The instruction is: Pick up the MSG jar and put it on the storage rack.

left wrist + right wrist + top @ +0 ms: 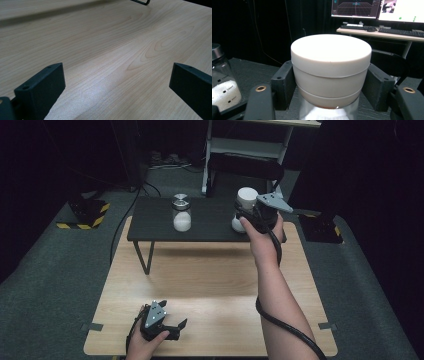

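On the dark raised shelf (pixel 150 227) at the far side of the worktop (pixel 210 285), the white-capped jar (pixel 245 205) stands upright, long axis vertical, cap up, with the right claw (pixel 248 211) clamped on its cap from both sides. Right gripper view adds the clear body under the cap and the metal-lidded jar (pixel 222 80) of white grains beside it. Left claw (pixel 176 326) rests on the worktop, jaws apart on nothing.

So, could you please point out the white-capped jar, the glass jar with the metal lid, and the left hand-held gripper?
white-capped jar (pixel 331 58), right gripper view, on its cap.
glass jar (pixel 181 217), high view, on its body.
left hand-held gripper (pixel 176 328), high view, between its fingertips.
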`<action>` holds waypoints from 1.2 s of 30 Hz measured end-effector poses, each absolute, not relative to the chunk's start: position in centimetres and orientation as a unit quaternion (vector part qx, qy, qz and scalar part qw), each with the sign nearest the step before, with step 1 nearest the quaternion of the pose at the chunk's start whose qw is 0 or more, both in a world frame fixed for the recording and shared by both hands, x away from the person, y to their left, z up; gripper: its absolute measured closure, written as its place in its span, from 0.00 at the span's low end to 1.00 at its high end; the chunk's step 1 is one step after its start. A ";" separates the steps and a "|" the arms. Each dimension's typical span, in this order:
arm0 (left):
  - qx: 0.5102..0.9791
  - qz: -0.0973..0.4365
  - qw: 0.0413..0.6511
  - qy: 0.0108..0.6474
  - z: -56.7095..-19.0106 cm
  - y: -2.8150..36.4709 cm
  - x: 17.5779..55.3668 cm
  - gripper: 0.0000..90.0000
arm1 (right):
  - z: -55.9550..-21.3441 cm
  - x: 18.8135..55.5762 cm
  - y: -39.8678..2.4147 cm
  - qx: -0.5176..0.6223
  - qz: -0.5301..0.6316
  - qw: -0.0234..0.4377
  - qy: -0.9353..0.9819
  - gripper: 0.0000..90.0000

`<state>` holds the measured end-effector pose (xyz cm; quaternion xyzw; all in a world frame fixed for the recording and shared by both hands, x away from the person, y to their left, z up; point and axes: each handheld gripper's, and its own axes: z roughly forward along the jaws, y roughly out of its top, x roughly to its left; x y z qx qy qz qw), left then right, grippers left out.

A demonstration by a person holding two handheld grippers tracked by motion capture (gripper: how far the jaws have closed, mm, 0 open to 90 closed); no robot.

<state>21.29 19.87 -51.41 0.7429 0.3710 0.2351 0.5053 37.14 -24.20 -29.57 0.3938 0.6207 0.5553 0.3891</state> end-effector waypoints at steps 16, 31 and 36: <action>0.741 0.235 0.507 0.373 -51.4 19.9 21.3 0.01 | -28.9 37.2 -24.3 0.399 0.551 0.380 0.627 0.38; 0.743 0.235 0.506 0.370 -51.4 19.9 21.3 0.01 | -29.3 36.6 -24.4 0.418 0.554 0.367 0.620 0.00; 0.744 0.236 0.505 0.368 -51.4 19.8 21.3 0.01 | -29.5 35.8 -25.1 0.402 0.568 0.367 0.617 0.00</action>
